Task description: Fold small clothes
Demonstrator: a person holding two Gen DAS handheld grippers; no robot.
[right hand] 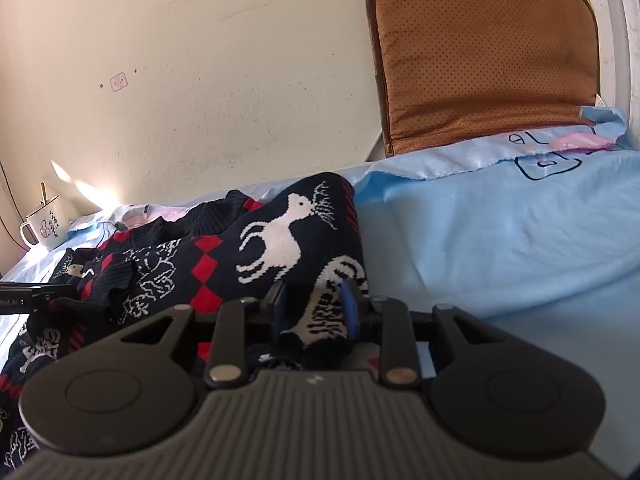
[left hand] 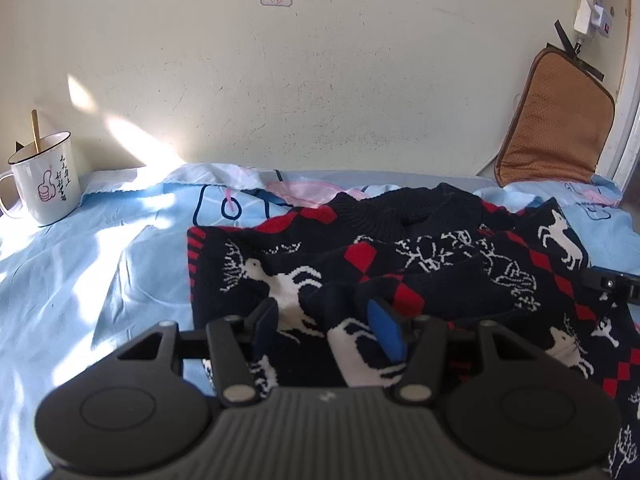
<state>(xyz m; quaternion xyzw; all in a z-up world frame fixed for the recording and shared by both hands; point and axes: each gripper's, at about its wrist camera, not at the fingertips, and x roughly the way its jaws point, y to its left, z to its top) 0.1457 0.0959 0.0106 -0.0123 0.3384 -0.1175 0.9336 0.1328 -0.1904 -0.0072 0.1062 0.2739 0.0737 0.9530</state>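
A small dark navy sweater (left hand: 420, 264) with white deer and red diamonds lies on the light blue sheet (left hand: 100, 264), collar toward the wall. My left gripper (left hand: 326, 324) is over its left near part, jaws apart, with sweater fabric bunched between the blue pads (left hand: 386, 330). My right gripper (right hand: 314, 306) is closed on the sweater's right edge (right hand: 280, 236); a fold of knit fills the narrow gap between its pads (right hand: 350, 306). The right gripper's tip shows at the right edge of the left wrist view (left hand: 612, 282).
A white enamel mug (left hand: 44, 180) with a stick in it stands at the far left by the wall. A brown cushion (right hand: 484, 56) leans on the wall at the far right. A power strip (left hand: 592, 4) hangs above it. The blue sheet (right hand: 500, 240) extends right of the sweater.
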